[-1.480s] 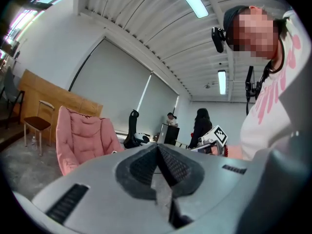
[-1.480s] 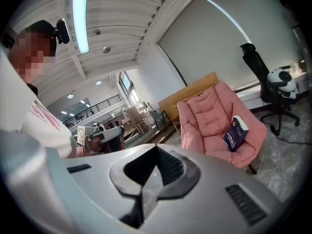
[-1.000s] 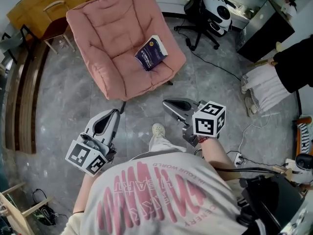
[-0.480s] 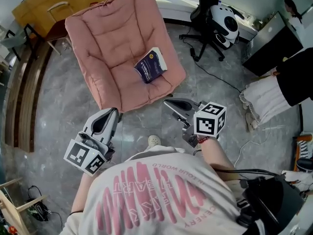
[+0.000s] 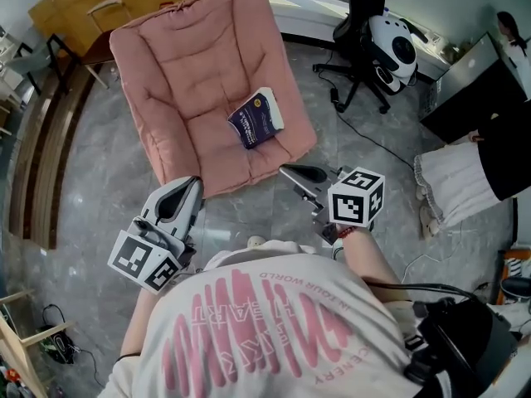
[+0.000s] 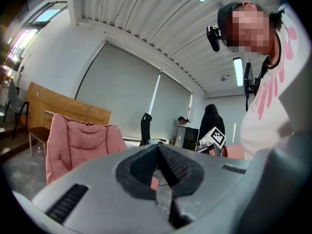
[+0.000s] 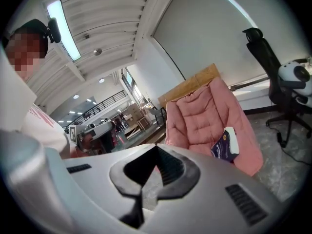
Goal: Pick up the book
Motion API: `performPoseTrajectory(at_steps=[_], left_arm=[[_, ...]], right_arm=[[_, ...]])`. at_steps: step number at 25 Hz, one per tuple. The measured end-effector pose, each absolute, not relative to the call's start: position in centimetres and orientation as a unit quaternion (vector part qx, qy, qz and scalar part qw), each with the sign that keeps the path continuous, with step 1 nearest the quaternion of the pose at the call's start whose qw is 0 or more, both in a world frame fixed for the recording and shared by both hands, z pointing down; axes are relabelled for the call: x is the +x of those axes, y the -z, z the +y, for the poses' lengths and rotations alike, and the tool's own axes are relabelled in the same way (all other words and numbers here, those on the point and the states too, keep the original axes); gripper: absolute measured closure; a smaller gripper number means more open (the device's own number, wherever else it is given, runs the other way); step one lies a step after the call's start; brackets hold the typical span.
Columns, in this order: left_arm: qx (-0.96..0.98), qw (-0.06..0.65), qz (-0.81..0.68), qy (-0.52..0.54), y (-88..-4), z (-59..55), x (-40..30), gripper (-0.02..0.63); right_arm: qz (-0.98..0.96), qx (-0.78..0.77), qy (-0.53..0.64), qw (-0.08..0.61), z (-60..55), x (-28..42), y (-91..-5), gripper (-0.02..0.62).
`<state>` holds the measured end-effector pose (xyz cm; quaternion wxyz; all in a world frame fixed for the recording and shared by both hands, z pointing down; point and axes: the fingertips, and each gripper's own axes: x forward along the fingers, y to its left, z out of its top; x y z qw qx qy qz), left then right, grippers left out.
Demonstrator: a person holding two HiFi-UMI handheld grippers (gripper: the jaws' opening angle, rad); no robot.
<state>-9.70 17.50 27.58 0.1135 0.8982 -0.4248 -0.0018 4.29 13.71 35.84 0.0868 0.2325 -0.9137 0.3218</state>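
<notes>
Grey floor (image 5: 91, 206) beneath, left claw (image 5: 193, 183) and right claw (image 5: 287, 171), both clenched empty, point toward the book (image 5: 255, 118).

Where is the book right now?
In the head view, the book lies on the seat of the pink chair, near its right edge, ahead of the right tool and apart from it.

The person wears a pale short-sleeved shirt (image 5: 274, 330) printed with broad pink stripes and pink lettering. A red band (image 5: 344, 233) circles the right wrist, and a thin dark band (image 5: 133, 356) the left arm. One light shoe (image 5: 255, 242) shows below. The left gripper (image 5: 195, 182) and right gripper (image 5: 284, 170) have smooth grey shells, and dark ribbed pads (image 7: 168, 167) line their jaws. Each carries a cube (image 5: 357, 197) of black-and-white square markers. A black cable (image 5: 415, 287) runs to a black pack (image 5: 465, 347).
</notes>
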Motion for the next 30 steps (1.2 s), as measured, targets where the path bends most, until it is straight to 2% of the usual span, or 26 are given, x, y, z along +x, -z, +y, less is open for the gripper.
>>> performPoseTrajectory(at_steps=[22, 30], left_arm=[[0.905, 0.143, -0.4, -0.018, -30.3, 15.0, -8.6, 0.6], [0.906, 0.173, -0.386, -0.026, -31.8, 10.5, -9.4, 0.6]], right_arm=[[-0.882, 0.271, -0.375, 0.085, 11.9, 6.6, -39.9, 0.584], [-0.873, 0.298, -0.369, 0.117, 8.5, 6.0, -41.6, 0.584]])
